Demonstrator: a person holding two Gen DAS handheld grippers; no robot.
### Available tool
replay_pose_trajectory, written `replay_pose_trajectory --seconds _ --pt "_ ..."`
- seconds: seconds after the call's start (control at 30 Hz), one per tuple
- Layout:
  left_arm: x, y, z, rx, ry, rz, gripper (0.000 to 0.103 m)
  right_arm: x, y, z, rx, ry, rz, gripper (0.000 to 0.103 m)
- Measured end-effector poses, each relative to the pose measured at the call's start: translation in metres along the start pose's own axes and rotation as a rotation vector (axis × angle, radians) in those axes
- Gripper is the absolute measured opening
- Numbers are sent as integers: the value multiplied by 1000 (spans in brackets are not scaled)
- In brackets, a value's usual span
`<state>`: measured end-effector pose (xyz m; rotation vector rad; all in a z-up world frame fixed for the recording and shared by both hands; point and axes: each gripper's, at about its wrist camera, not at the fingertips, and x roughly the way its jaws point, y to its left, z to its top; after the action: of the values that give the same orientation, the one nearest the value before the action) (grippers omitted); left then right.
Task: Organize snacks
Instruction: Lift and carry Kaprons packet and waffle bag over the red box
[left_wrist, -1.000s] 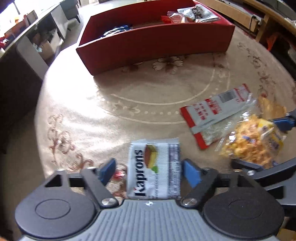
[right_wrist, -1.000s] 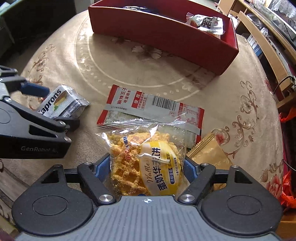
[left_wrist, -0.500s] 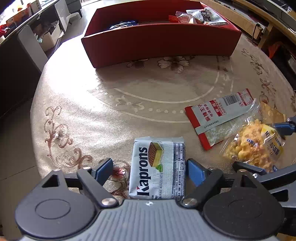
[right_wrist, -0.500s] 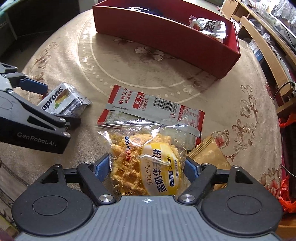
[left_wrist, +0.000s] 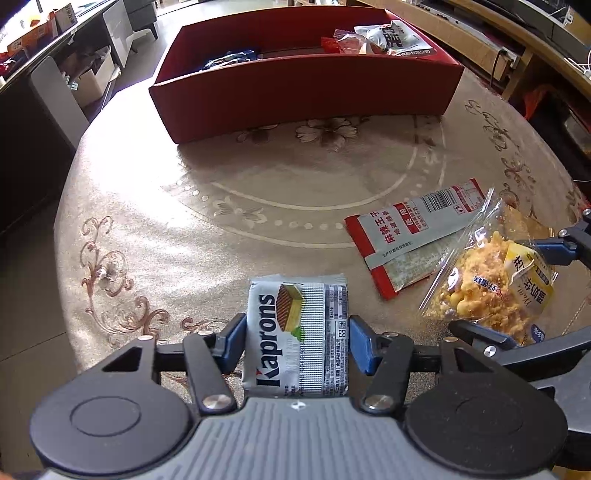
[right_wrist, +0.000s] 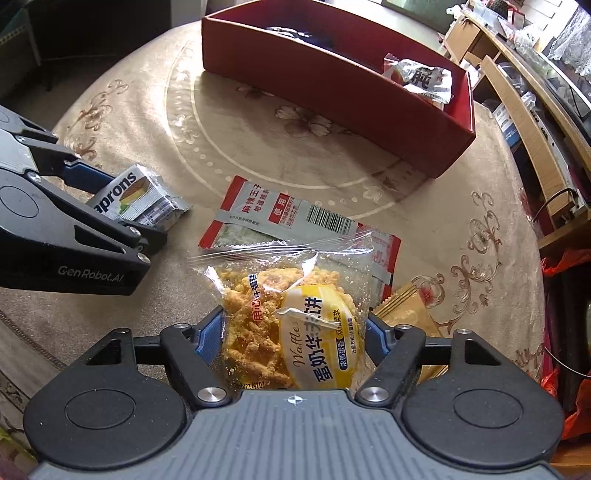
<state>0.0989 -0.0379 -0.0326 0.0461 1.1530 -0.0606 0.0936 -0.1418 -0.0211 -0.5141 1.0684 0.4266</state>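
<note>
A: How do your left tongs (left_wrist: 297, 341) stand?

B: Their jaws are closing. The Kaprons wafer pack (left_wrist: 298, 334) sits between the blue pads (left_wrist: 360, 341), and both pads already lie against its two sides, so you have a narrow grip on it. The pack lies on the bench (left_wrist: 147, 206) close to its near edge.

A: And your right tongs (right_wrist: 293, 338)?

B: Wider, and closing too. The clear waffle bag (right_wrist: 291, 325) with the yellow label fills the gap between them, and its sides touch both pads, so you are holding it. Its far end lies over the red-and-white sachet (right_wrist: 288, 214), which is flat on the bench toward the middle. A gold packet (right_wrist: 404, 306) peeks out just right of the bag.

A: What about the container?

B: The red box (left_wrist: 306, 92) stands by the far edge of the bench, well apart from both your tongs. A partition runs along its length. In its right end you can see a white-and-silver snack bag (left_wrist: 391, 37) with a red wrapper beside it; toward the left end lies a blue-wrapped item (left_wrist: 229, 59), partly hidden by the wall.
</note>
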Motion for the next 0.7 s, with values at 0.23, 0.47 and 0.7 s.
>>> replay_pose_trajectory --seconds 0.23,0.47,0.7 --pt "-1 1 0 -7 1 0 53 -5 -1 0 -4 -19 -11 79" --pt "-4 -1 0 -9 -4 -11 53 -8 -3 1 0 -35 -21 79" --pt "-7 -2 2 -17 -12 -20 53 -10 -5 1 0 -47 -31 79"
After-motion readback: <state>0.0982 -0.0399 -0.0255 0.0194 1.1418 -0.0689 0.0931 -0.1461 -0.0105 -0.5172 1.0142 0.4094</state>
